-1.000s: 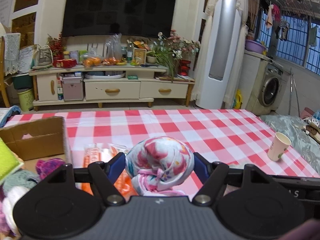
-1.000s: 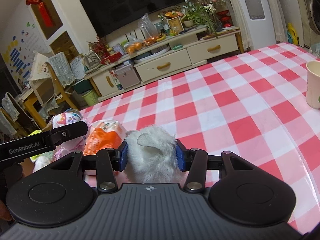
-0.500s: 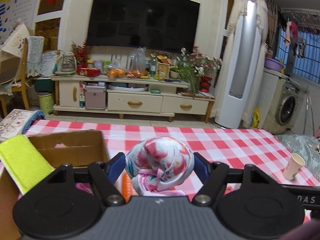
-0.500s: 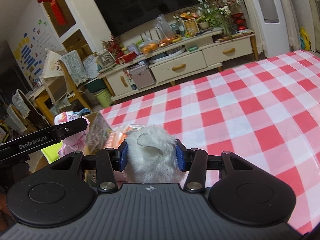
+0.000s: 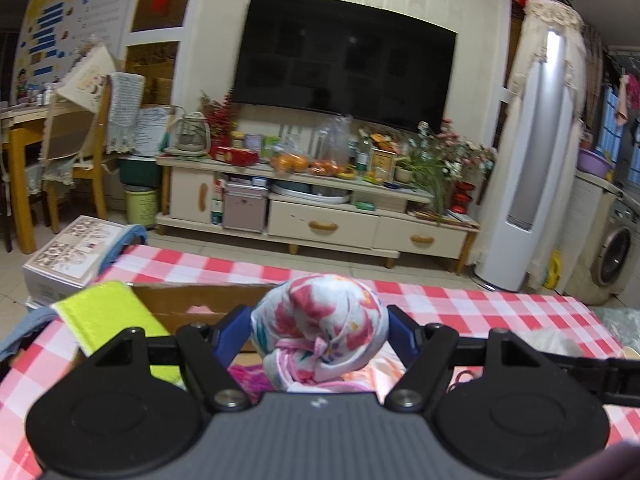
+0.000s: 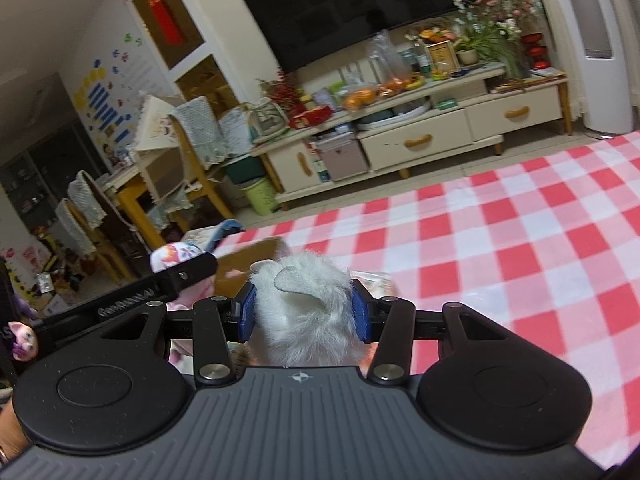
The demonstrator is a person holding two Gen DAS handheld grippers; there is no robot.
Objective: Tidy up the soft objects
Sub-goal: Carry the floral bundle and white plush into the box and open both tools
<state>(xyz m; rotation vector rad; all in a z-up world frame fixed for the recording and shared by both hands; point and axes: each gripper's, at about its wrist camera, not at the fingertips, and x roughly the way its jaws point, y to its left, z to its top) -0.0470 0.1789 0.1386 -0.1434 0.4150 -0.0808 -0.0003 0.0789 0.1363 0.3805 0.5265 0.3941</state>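
Nearest in the left wrist view, the left claw point(image 5: 319, 330) is clamped on a knotted floral cloth bundle point(image 5: 320, 326), blue pads pressing both sides, the knot facing the camera. In the right wrist view the right claw point(image 6: 303, 310) is squeezed onto a white furry plush point(image 6: 306, 312), one small grey ear on top; the fur bulges over the pads.

Just beyond the left claw, at about 10 o'clock, sits a cardboard box point(image 5: 188, 300) on the red-checked counter point(image 5: 460, 304), with a lime-green cloth point(image 5: 108, 320) draped over its near-left edge and something magenta showing low inside. From the right view the box point(image 6: 244, 260) lies at 11 o'clock, the left claw and its bundle point(image 6: 172, 256) beside it.

The step in hand looks like carrying both soft things to the box. To do it well: keep both grips firm until each item is fully over the opening (soft things slip as they compress), bring them in one after the other so the claws do not collide, lower past the rim, then release.

Far back, a television point(image 5: 344, 60) hangs over a cluttered cabinet.
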